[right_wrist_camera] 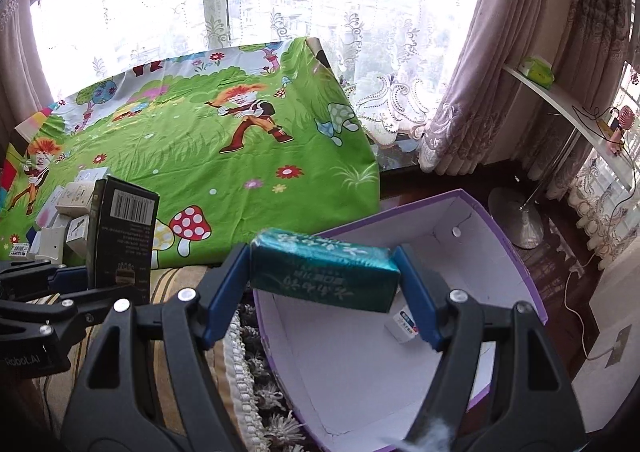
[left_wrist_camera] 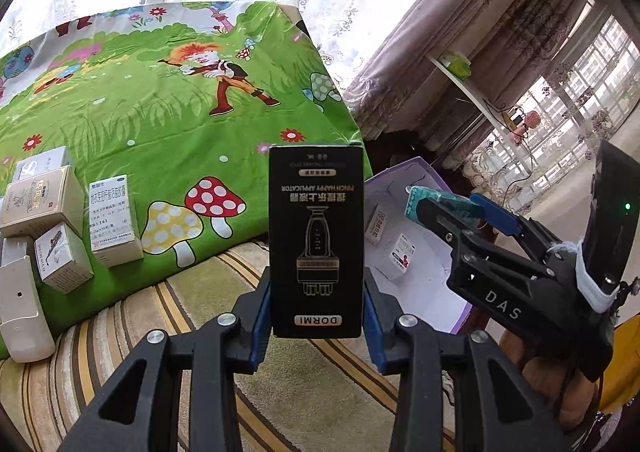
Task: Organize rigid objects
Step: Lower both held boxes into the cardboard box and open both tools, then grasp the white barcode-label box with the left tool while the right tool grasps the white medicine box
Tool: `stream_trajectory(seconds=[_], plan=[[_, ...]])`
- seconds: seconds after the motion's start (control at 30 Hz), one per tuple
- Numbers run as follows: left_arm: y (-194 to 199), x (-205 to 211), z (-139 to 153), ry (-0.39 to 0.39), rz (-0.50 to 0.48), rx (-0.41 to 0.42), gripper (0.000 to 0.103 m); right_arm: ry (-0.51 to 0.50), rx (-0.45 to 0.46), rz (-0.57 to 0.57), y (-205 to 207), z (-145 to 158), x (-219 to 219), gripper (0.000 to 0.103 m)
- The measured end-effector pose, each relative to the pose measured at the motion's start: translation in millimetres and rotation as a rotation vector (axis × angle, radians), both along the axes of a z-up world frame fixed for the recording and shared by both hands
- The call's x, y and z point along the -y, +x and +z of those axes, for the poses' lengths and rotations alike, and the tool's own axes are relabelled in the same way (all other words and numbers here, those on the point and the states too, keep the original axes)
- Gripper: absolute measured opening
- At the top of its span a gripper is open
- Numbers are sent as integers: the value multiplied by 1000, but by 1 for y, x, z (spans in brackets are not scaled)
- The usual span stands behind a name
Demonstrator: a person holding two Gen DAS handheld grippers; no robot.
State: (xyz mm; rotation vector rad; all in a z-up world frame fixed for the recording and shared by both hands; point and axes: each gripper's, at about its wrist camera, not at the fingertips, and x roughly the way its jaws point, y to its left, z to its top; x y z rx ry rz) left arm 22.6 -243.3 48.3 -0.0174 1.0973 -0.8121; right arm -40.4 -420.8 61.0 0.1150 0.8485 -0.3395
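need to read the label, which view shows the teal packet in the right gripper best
The right wrist view: the teal packet fills the centre, held lengthwise between the right gripper's fingers, printing visible. The left wrist view shows only one end of it, small and off to the side.

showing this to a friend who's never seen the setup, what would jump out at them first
Probably the bright green cartoon sheet filling the background. Next, the tall black DORMI box clamped upright in the left claw, and the teal packet held crosswise in the right claw above the open purple-edged box.
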Motion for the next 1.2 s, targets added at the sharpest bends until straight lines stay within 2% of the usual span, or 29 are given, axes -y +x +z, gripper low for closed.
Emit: stream_trajectory(seconds=[0.3, 0.43, 0.5, 0.57, 0.7, 0.87, 1.0, 1.2], plan=[[-5, 33, -3, 21, -64, 8, 40, 0, -19, -69, -13, -10, 26, 76], [-12, 50, 0, 55, -103, 44, 43, 27, 2, -104, -19, -9, 34, 77], [-16, 54, 2, 77, -109, 69, 57, 46, 21, -108, -21, -8, 36, 82], [-18, 52, 3, 79, -98, 87, 63, 53, 31, -106, -22, -6, 33, 84], [-17, 34, 10, 30, -65, 105, 63, 59, 35, -69, -17, -2, 22, 84], [-8, -1, 18, 64, 23, 146, 63, 16, 30, 33, -8, 7, -4, 84], [4, -41, 22, 93, 122, 186, 63, 109, 53, 80, -2, 16, -15, 84], [20, -112, 19, 123, 257, 199, 63, 116, -1, 186, 24, 10, -59, 84]])
